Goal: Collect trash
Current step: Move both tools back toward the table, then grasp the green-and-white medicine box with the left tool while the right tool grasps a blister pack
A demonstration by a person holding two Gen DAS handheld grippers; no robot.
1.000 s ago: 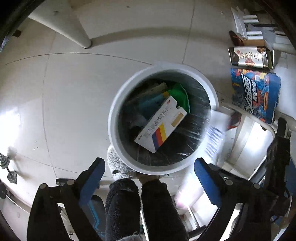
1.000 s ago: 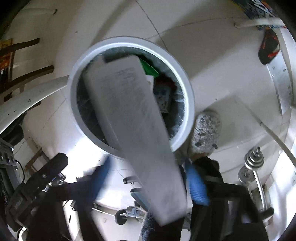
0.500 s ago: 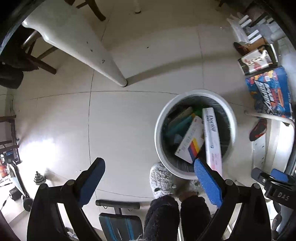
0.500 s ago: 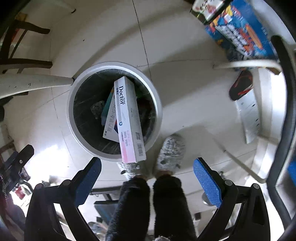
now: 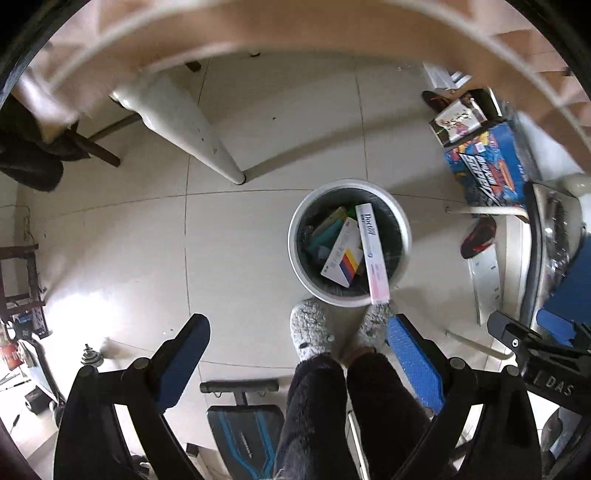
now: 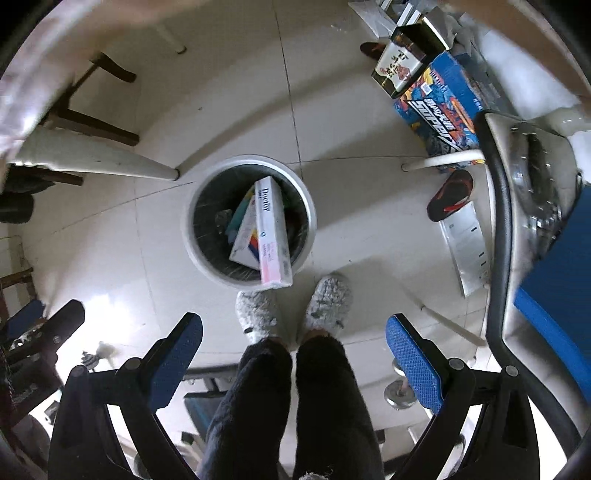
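Observation:
A round white trash bin (image 5: 404, 236) (image 6: 310, 218) with a black liner stands on the tiled floor far below both grippers. A long white and pink box (image 5: 373, 251) (image 6: 271, 232) leans in it, one end over the near rim. A white box with coloured stripes (image 5: 341, 258) (image 6: 245, 240) and teal items lie beside it inside. My left gripper (image 5: 299, 354) is open and empty, high above the floor. My right gripper (image 6: 295, 350) is open and empty too.
The person's grey slippers (image 5: 308, 332) (image 6: 328, 302) stand just before the bin. A white table leg (image 5: 192, 133) is left of it. A blue printed carton (image 5: 487, 166) (image 6: 439, 107), a dark box and a red-black shoe (image 6: 448, 195) lie to the right. A table edge (image 5: 258, 22) arcs overhead.
The long white and pink box left my right gripper and now leans in the bin. Both grippers have risen far above the bin, up to the table edge.

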